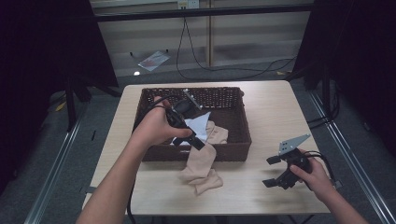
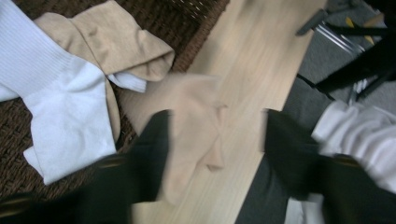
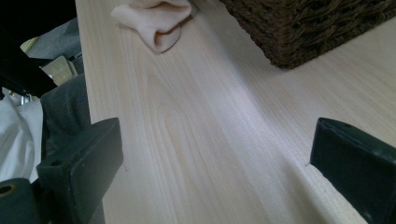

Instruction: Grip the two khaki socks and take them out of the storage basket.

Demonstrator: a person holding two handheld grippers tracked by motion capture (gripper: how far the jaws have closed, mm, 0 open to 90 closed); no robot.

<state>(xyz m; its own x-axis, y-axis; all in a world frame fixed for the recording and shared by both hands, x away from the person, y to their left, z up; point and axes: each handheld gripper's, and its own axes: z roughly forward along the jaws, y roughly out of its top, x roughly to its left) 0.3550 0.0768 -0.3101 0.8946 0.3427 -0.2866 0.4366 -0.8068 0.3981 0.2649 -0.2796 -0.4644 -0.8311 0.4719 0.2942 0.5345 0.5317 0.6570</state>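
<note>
Two forearms come in from the bottom of the high view, each hand holding a gripper. At the near right of the tabletop (image 1: 271,112) the right gripper (image 1: 275,171) sits low over bare wood, a grey three-cornered plate on top and a cable trailing behind the hand. Its fingers (image 3: 79,163) stand wide apart with nothing between them, and the right gripper view looks along the pale wood toward a corner of the basket (image 3: 308,28) and the toe of a beige sock (image 3: 156,21).

Farther in, the left gripper (image 1: 198,143) is held above the near wall of the dark woven basket (image 1: 238,126), which stands at the middle of the tabletop. Its fingers (image 2: 149,154) are also apart. In the left gripper view, a blurred beige sock (image 2: 194,126) shows between them, but whether either finger touches it cannot be told.

That beige sock (image 1: 201,163) hangs over the basket's near wall, its lower end lying crumpled on the tabletop just in front of the basket. Inside the basket lie a white sock (image 2: 60,107) and another beige sock (image 2: 116,42) (the two overlap, the beige one partly under the white).

Beyond the tabletop's far edge, a black cable (image 1: 224,70) loops across the floor, near a scrap of plastic (image 1: 153,59).
</note>
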